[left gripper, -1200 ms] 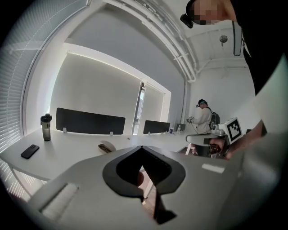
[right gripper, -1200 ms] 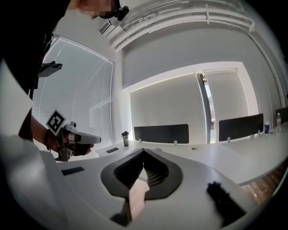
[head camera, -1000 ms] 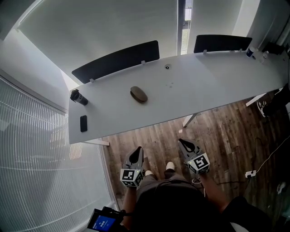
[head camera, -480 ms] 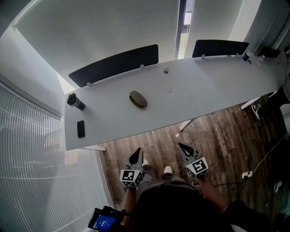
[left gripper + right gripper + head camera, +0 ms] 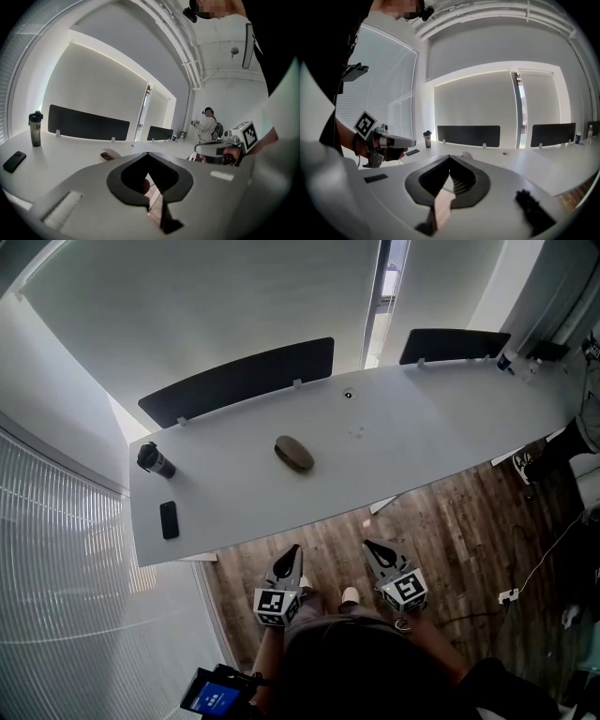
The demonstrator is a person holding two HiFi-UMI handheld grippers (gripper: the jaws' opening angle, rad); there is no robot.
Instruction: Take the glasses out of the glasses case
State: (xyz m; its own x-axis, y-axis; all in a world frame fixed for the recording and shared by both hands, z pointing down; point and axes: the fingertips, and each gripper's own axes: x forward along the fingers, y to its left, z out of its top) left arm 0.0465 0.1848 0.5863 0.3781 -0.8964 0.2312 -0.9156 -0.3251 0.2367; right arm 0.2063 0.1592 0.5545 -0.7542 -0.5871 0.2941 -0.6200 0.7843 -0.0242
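Blinds (image 5: 56, 568) fill the left edge of the head view, beside a long white tabletop (image 5: 422, 427). At the tabletop's left end stands a dark tumbler (image 5: 155, 460), and nearer the front edge a black phone (image 5: 169, 519) lies flat. Right of these, about midway along and well apart from both, the glasses case (image 5: 294, 453) lies on the bare surface; from above it looks closed. A black divider panel (image 5: 239, 381) runs along the far edge behind it. Below, over the wood floor (image 5: 450, 512) and short of the tabletop's front edge, the left claw (image 5: 292, 549) points toward the tabletop. Its jaws are clenched tip to tip with nothing between them, well apart from the case. Just to its right the right claw (image 5: 368, 545) is held the same way over the floor, also clenched and empty. In the left gripper view another person (image 5: 207, 125) wearing a backpack stands at the far right of the room.
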